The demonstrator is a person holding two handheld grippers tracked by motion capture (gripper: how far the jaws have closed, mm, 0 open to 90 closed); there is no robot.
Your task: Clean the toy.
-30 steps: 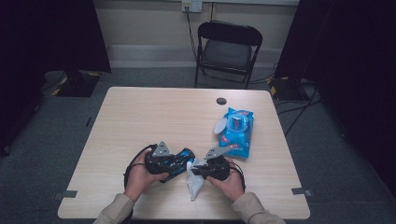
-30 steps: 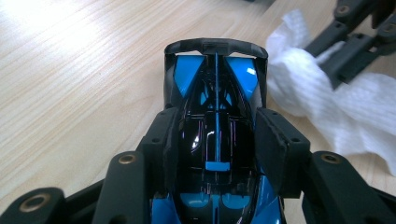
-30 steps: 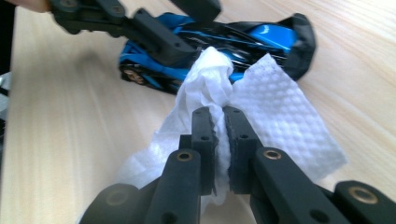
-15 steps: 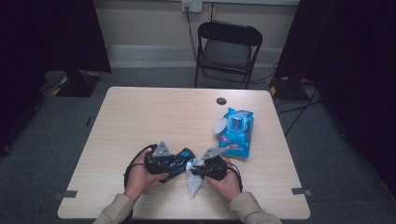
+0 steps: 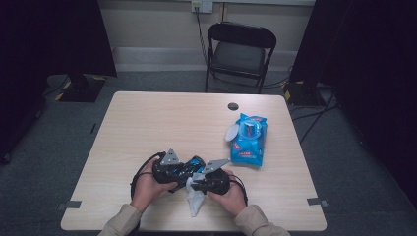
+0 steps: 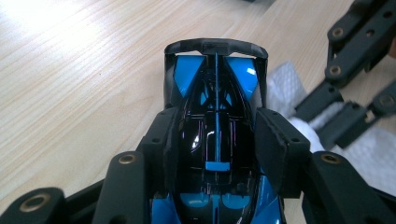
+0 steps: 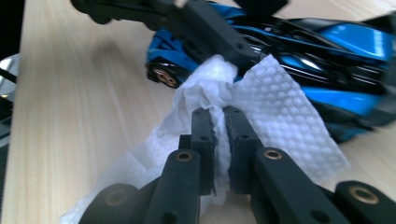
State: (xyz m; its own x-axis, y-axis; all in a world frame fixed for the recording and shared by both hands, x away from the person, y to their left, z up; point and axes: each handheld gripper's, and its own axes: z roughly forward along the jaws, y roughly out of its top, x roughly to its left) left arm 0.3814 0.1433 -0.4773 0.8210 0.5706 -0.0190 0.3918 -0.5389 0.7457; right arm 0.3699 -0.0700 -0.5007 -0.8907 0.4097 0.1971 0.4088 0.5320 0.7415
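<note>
A blue and black toy race car (image 6: 215,126) with a rear wing is clamped by its body between the pads of my left gripper (image 6: 217,140), near the table's front edge (image 5: 193,164). My right gripper (image 7: 218,126) is shut on a white textured wipe (image 7: 275,116), whose bunched top touches the car's side (image 7: 299,56) beside a wheel (image 7: 163,74). From above, the right gripper (image 5: 195,181) meets the left gripper (image 5: 189,167) at the car, and the wipe (image 5: 195,202) hangs toward the front edge.
A blue pack of wipes (image 5: 250,139) with its lid flap open lies right of centre on the wooden table (image 5: 162,123). A small dark cable hole (image 5: 233,106) sits near the far edge. A black folding chair (image 5: 239,51) stands behind the table.
My right gripper has slid a little to the left with the wipe, closer against the car. The left gripper and the car have stayed put.
</note>
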